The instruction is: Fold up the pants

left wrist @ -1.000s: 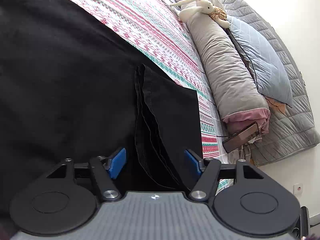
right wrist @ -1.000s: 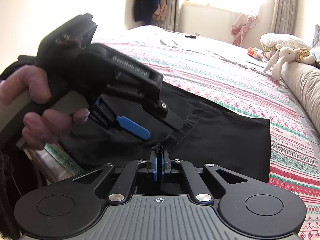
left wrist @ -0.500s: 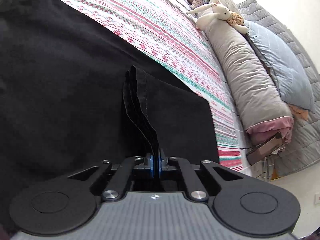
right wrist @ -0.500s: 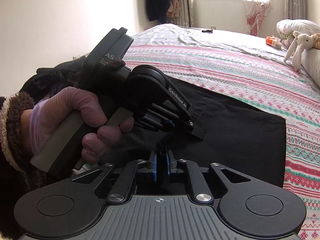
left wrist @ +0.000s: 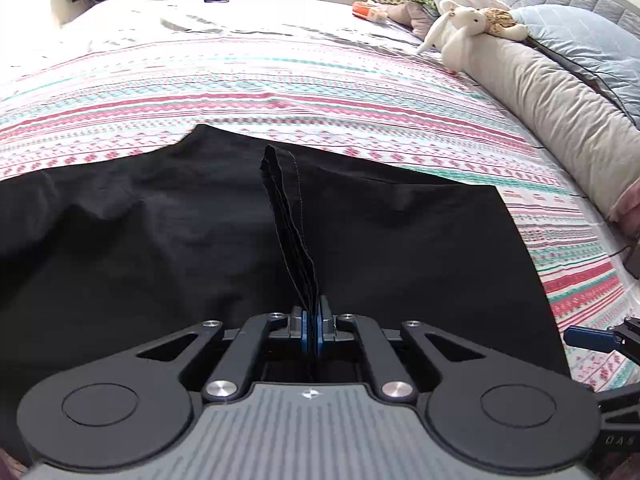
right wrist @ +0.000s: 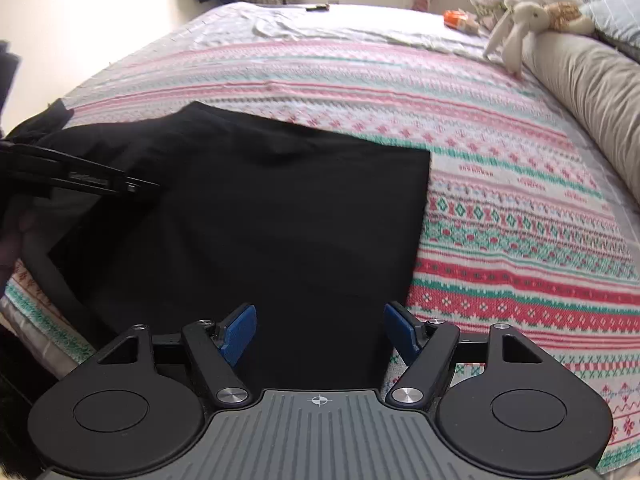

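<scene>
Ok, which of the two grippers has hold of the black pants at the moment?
The left gripper: its blue pads are clamped on a bunched hem edge of the black pants. The right gripper has jaws spreading apart, nothing pinched between them.

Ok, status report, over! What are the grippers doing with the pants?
Left gripper shut on pants edge, layers pinched. Right gripper opening, nothing between pads. Pants flat on bed. Nothing in the way.
</scene>
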Motion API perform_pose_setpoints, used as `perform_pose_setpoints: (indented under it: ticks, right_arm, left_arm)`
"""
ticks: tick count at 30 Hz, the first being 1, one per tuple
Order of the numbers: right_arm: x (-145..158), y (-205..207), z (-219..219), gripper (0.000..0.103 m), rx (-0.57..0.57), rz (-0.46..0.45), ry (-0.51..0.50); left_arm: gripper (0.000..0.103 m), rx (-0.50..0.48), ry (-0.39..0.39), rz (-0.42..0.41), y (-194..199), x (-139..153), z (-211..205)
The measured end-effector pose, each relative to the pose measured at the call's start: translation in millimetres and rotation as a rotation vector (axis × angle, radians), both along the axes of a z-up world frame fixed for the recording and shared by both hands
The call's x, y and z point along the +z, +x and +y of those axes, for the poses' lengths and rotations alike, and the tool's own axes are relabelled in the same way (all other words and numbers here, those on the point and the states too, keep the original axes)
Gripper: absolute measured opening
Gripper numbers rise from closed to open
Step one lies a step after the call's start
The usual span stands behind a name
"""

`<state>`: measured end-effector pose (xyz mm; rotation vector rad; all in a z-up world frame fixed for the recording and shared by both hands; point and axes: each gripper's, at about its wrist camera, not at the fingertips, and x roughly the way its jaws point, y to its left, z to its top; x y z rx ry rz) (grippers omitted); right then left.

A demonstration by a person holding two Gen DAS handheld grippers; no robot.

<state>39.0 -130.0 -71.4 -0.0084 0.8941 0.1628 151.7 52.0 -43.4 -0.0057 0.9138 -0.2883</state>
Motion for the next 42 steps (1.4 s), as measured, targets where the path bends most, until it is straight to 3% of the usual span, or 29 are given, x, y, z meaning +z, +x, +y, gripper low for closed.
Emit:
perform_pose_setpoints:
  ticks: [8, 12, 17, 23, 28, 32, 35, 37, 38, 39, 42]
  right_arm:
    - [-8, 16, 14, 0.075, -0.003, 0.068, 0.065]
    - [-6, 20, 33, 0.077, 0.044, 0.084, 0.064]
    - [-4, 25, 51, 0.079, 0.084, 0.096, 0.067]
    - [-5, 31, 57, 0.079, 0.082, 0.118, 0.099]
    - [-5, 37, 54, 0.084, 0.076, 0.131, 0.144]
    - [-8, 36, 52, 0.084, 0.080, 0.118, 0.118]
    - [-5, 31, 55, 0.084, 0.085, 0.111, 0.104]
    - [-4, 29, 56, 0.084, 0.089, 0.108, 0.100]
    - [-4, 29, 57, 0.084, 0.090, 0.108, 0.098]
    - [-4, 29, 57, 0.084, 0.090, 0.108, 0.098]
    - [-3, 30, 59, 0.084, 0.083, 0.112, 0.111]
  left_arm:
    - [0.023, 0.124, 0.182, -0.091, 7, 12, 64]
    - [0.023, 0.220, 0.219, -0.099, 16, 20, 103]
    - [0.023, 0.351, 0.248, -0.112, 25, 30, 150]
    - [0.023, 0.518, 0.226, -0.112, 32, 32, 198]
    - [0.023, 0.610, 0.218, -0.125, 32, 32, 233]
    - [0.023, 0.662, 0.255, -0.136, 35, 24, 248]
    - [0.024, 0.683, 0.239, -0.132, 34, 19, 251]
    - [0.027, 0.684, 0.260, -0.153, 33, 18, 248]
    - [0.034, 0.690, 0.285, -0.167, 32, 19, 244]
    - [0.051, 0.694, 0.305, -0.175, 31, 20, 242]
    - [0.080, 0.680, 0.316, -0.208, 25, 25, 237]
